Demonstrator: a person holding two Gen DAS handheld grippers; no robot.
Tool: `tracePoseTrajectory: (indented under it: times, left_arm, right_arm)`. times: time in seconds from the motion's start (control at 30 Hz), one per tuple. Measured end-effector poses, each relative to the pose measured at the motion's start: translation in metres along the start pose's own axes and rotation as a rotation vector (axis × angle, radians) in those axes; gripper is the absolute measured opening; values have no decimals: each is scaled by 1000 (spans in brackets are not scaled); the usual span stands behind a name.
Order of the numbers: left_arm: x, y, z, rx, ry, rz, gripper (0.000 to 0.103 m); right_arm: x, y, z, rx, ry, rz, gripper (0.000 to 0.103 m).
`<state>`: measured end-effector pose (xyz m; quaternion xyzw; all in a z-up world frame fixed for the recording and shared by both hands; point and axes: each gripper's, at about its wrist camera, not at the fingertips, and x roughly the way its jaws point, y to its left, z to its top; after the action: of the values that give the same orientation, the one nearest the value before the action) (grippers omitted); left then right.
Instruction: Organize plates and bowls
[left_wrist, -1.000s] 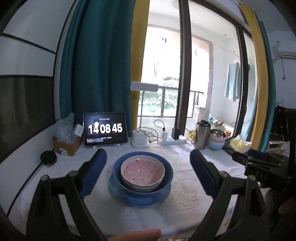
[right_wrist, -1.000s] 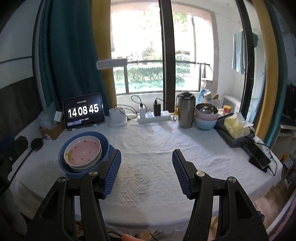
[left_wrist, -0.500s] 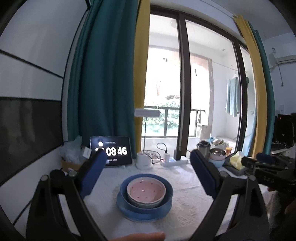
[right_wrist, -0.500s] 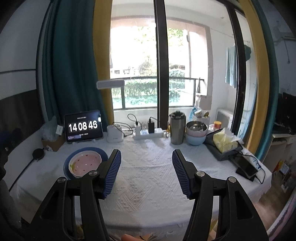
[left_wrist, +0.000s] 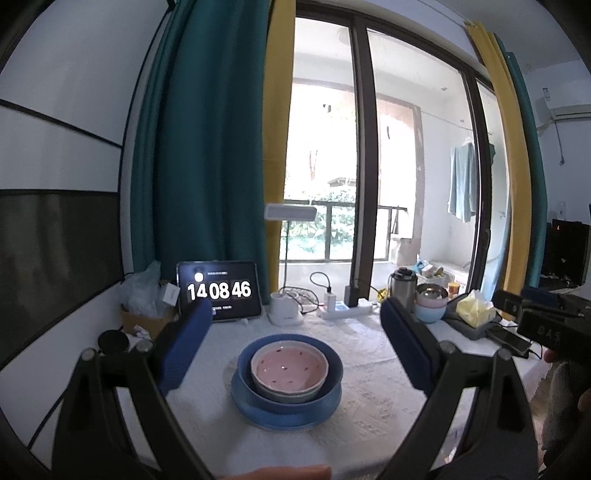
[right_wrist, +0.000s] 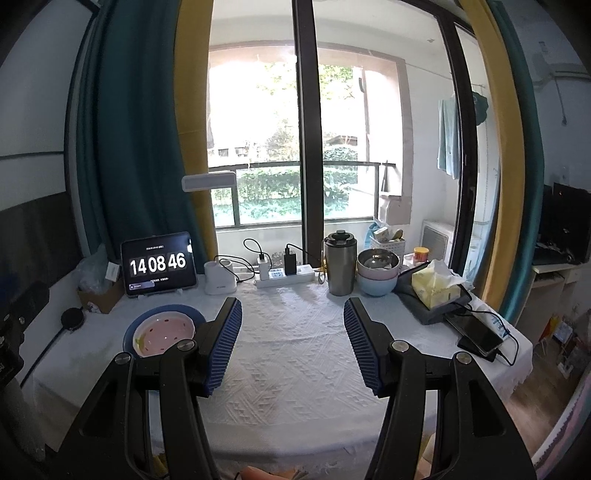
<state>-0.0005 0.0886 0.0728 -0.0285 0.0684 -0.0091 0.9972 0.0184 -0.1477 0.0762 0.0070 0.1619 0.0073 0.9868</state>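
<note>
Stacked dishes on the table (right_wrist: 303, 343), partly hidden by the right gripper (right_wrist: 291, 347).
Pink bowl (left_wrist: 290, 369) nests in blue bowl (left_wrist: 332, 373) on blue plate (left_wrist: 243, 400); left gripper (left_wrist: 295, 354) and right both gape wide, empty.

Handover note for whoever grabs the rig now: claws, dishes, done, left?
Left claw: open, empty, held above the stack.
Right claw: open, empty, over bare tablecloth.
Dishes: pink bowl nested in blue bowl, which sits on blue plate, near the table's left side.
Second bowl stack stands at the back beside the steel tumbler.
Done: the near stack looks finished.
Left: probably nothing, unless the back bowls count.
</note>
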Motion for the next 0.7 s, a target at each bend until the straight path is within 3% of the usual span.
tracePoseTrajectory:
  times: [0.7]
  left_arm:
    - [-3,2,-3,-13,15,-11,93]
  right_arm:
    - [0,4,-1,-7,4,7,61]
